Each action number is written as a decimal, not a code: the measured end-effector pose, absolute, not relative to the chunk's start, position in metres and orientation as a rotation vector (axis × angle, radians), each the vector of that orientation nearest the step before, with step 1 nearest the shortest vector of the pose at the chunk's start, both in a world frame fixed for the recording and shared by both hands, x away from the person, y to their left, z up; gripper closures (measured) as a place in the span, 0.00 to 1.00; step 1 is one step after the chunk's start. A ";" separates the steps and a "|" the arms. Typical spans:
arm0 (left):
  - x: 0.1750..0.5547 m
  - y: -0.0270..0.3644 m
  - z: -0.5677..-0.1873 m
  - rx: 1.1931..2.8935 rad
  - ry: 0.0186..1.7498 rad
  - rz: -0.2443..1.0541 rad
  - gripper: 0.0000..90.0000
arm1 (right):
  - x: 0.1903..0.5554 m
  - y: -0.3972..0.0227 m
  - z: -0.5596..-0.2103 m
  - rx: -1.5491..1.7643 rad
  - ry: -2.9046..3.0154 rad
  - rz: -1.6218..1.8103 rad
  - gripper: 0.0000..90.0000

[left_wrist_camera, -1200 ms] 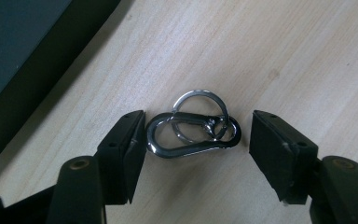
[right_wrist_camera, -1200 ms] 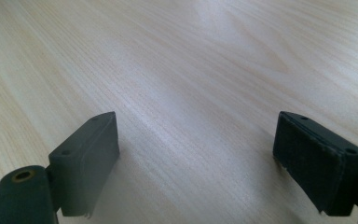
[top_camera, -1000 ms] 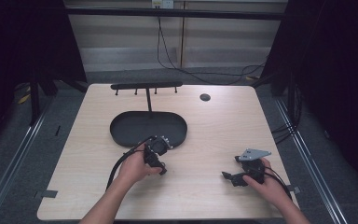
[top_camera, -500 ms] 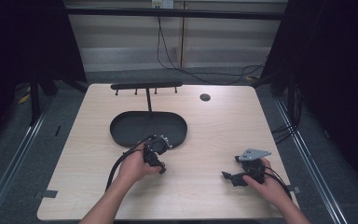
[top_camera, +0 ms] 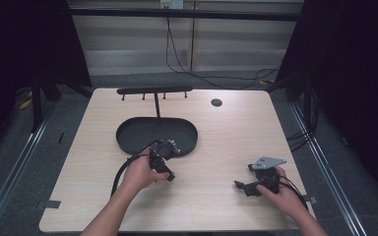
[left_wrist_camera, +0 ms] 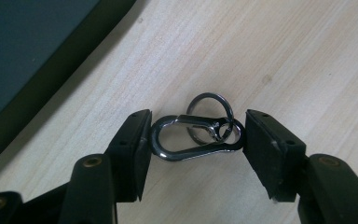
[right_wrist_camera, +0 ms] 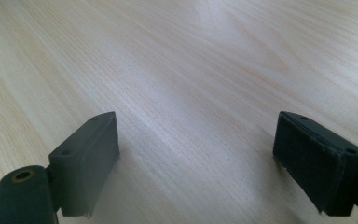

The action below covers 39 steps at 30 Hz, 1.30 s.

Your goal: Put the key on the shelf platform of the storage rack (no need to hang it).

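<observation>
A dark metal carabiner clip (left_wrist_camera: 193, 140) with a key ring (left_wrist_camera: 212, 114) on it lies flat on the wooden table (left_wrist_camera: 284, 56). My left gripper (left_wrist_camera: 193, 147) is closed on the clip lengthwise, one black pad touching each end. In the high view the left gripper (top_camera: 163, 164) sits just in front of the black oval tray (top_camera: 128, 137), and the hand and gripper hide the clip. My right gripper (top_camera: 243, 186) rests near the table's front right, held by the other hand. Its jaws (right_wrist_camera: 196, 163) stand wide apart over bare wood with nothing between them.
A black bar with several short pegs (top_camera: 155, 91) stands on a post behind the tray. A small dark round hole (top_camera: 216, 102) marks the table's far side. The tray's rim (left_wrist_camera: 51, 93) lies close to the left gripper. Cables trail from both grippers.
</observation>
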<state>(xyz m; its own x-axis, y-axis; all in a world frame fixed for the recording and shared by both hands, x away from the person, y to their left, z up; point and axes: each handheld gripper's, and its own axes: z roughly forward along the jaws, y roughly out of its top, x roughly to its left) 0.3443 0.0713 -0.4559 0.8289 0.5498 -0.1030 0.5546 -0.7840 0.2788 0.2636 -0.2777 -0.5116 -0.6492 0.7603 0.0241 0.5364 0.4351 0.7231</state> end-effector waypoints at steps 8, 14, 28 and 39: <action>0.347 0.075 -0.446 2.694 0.859 -0.032 0.47 | 0.264 -0.278 -0.512 1.117 2.387 1.037 0.15; 0.349 0.079 -0.439 2.672 0.883 -0.051 0.47 | 0.264 -0.278 -0.512 1.116 2.387 1.037 0.15; 0.357 0.087 -0.423 2.656 0.909 -0.039 0.47 | 0.264 -0.278 -0.511 1.117 2.387 1.037 0.15; 0.362 0.090 -0.407 2.654 0.902 -0.022 0.47 | 0.264 -0.278 -0.512 1.117 2.387 1.036 0.15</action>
<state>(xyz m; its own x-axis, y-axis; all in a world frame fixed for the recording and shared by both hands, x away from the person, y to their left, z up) 0.3623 0.0901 -0.4069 0.7986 0.5896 -0.1210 0.5948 -0.7421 0.3090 0.2635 -0.2776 -0.5115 -0.6488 0.7605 0.0248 0.5374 0.4349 0.7225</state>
